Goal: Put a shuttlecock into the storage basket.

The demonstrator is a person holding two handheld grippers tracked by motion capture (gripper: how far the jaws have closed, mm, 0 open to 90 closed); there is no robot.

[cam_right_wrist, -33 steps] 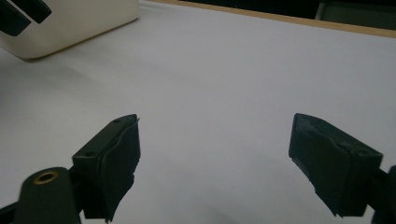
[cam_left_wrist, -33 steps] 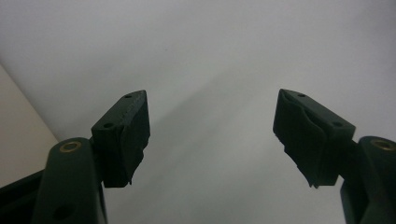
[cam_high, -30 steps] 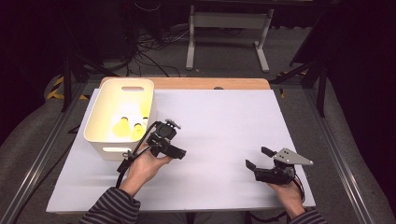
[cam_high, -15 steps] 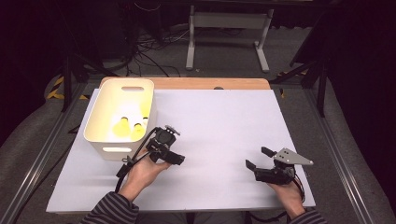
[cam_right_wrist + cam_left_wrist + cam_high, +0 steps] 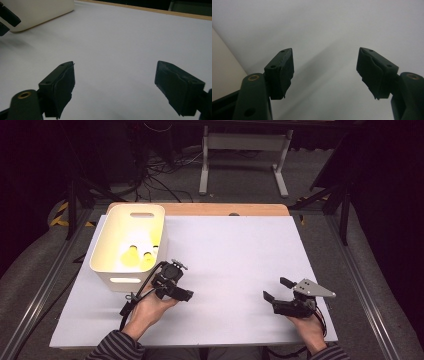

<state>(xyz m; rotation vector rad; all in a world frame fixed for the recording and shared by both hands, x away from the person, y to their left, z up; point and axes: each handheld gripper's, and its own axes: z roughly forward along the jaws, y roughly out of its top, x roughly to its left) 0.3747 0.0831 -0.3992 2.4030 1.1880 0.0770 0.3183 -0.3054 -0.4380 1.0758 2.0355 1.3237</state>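
My left gripper hovers over the white table just right of the near corner of a white basket. Its jaws stand wide open with nothing between them. A cream wall of the basket shows at the left of the left gripper view. A few yellow rounded things lie inside the basket. My right gripper, with a grey three-cornered plate on top, rests low near the table's front right. Its jaws are open and empty, pointing left across the bare sheet toward the basket.
The white sheet covers the table, with a wooden strip along the far edge. Metal rails run down both sides. A white stand and cables are on the floor beyond the table.
My left hand has drifted a little toward the near edge, away from the basket's rim. The right hand and gripper have kept still.
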